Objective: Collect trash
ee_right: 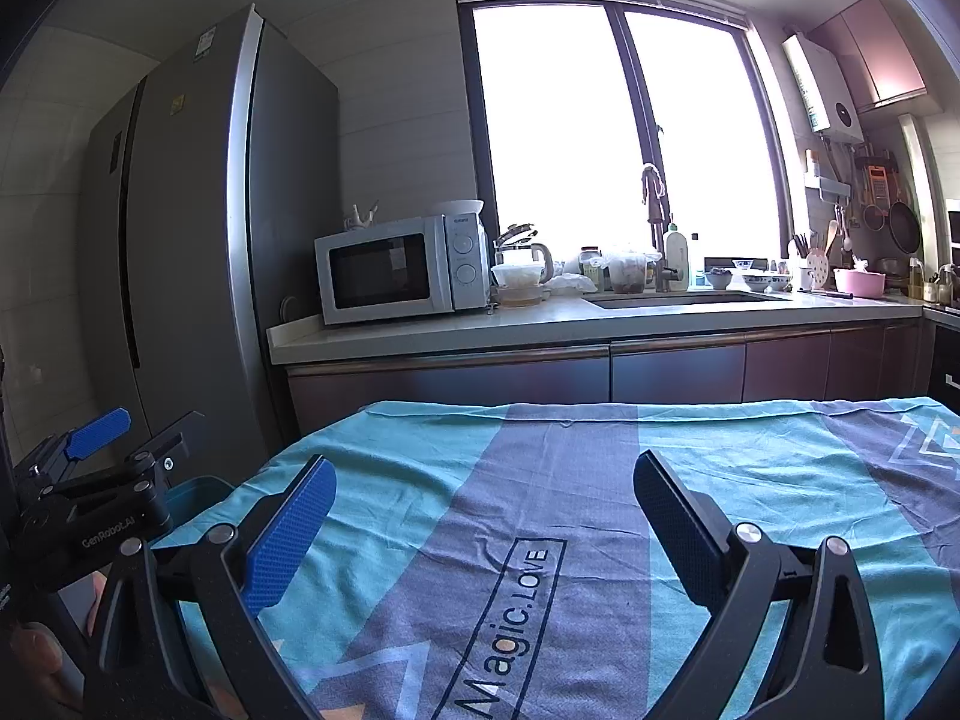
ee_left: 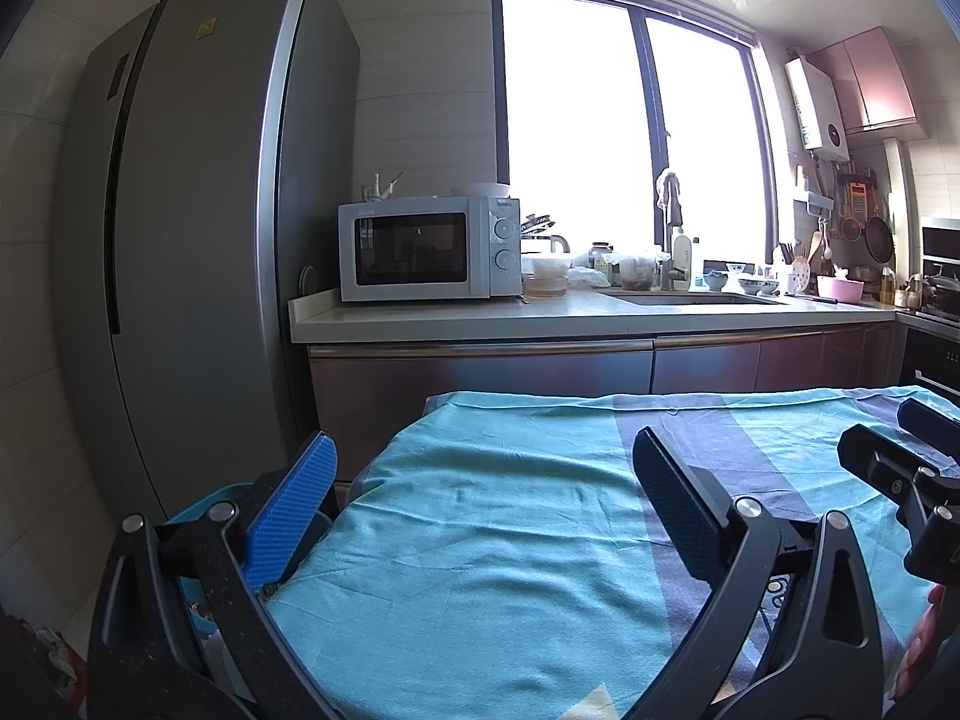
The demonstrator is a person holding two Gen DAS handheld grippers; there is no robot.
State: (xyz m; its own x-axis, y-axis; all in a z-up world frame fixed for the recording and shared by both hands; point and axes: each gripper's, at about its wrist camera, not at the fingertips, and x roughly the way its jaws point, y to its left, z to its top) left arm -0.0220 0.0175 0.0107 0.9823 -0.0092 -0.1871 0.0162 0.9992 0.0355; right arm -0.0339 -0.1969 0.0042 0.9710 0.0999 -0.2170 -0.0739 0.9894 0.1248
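Note:
My left gripper (ee_left: 483, 450) is open over the left end of a table covered in a teal and grey cloth (ee_left: 510, 516), with nothing between its blue pads. Below the table's left edge stands a blue bin (ee_left: 201, 501); something crumpled shows inside it, behind the gripper's frame. My right gripper (ee_right: 485, 468) is open too and holds nothing, above the cloth (ee_right: 750, 480) near its "Magic.LOVE" print. Each gripper shows in the other's view: the right gripper (ee_left: 888, 429) at the right edge, the left gripper (ee_right: 138, 429) at the left above the bin (ee_right: 195, 495).
A tall grey fridge (ee_left: 198, 252) stands left of the table. Behind it runs a counter (ee_left: 540, 312) with a white microwave (ee_left: 420, 249), bowls, jars, a sink (ee_left: 690, 299) and a window above. Crumpled white material (ee_left: 54, 654) lies low at the left. A hand (ee_right: 36, 648) holds the left gripper.

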